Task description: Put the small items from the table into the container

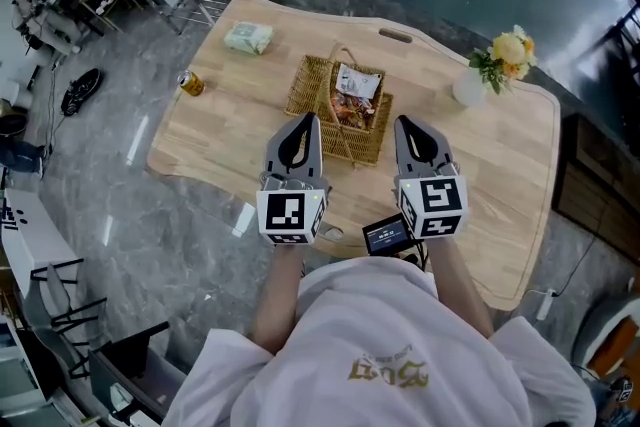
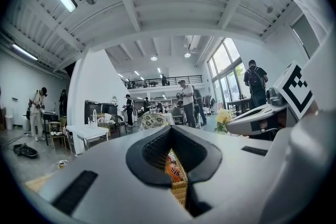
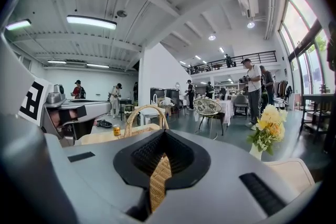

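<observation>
Just then the left gripper (image 1: 307, 121) and the right gripper (image 1: 404, 125) were side by side above the worktop (image 1: 230, 140), both pointing at the basket (image 1: 306, 85). The fingers of each were pressed together and held nothing; through the thin slit between them only the wicker showed. The basket stood in the middle of the worktop with snack bags (image 1: 355, 93) inside it. A can (image 1: 191, 83) lay near the left edge, and a pale pack (image 1: 248, 38) lay farther back, both well apart from the basket. A vase (image 1: 468, 87) with flowers (image 1: 508, 51) stood at the right.
</observation>
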Available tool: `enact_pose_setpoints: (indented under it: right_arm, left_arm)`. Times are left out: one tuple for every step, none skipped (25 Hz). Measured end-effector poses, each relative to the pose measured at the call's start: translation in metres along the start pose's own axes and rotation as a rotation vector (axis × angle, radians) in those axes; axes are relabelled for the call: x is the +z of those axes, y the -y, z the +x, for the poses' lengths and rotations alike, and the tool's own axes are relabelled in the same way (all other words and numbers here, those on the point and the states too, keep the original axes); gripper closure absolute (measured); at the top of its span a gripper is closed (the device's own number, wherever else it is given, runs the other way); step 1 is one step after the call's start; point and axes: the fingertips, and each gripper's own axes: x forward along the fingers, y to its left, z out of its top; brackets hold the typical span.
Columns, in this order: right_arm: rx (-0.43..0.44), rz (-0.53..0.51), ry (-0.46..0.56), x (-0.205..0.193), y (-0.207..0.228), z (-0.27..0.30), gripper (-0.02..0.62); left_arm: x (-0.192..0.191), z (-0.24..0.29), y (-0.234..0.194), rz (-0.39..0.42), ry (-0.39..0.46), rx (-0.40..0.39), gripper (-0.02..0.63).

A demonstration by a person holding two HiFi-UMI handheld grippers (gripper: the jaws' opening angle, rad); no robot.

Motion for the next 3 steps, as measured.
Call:
enact_pose_setpoints:
  right_arm:
    - [0.004, 0.0, 0.003, 0.0011, -0.0015, -0.0001, 0.575]
    - [0.009, -0.001, 0.005, 0.0021, -0.0031, -0.0002, 0.575]
    - [0.013, -0.002, 0.008, 0.003, -0.0046, -0.0004, 0.575]
  left_arm:
    - [-0.0001, -0.0004, 0.0011, 0.002, -0.001, -0.002, 0.601]
    - [0.0, -0.0007, 0.002, 0.004, -0.002, -0.004, 0.601]
    - [0.0001, -0.0011, 0.0029, 0.005, -0.002, -0.006, 0.601]
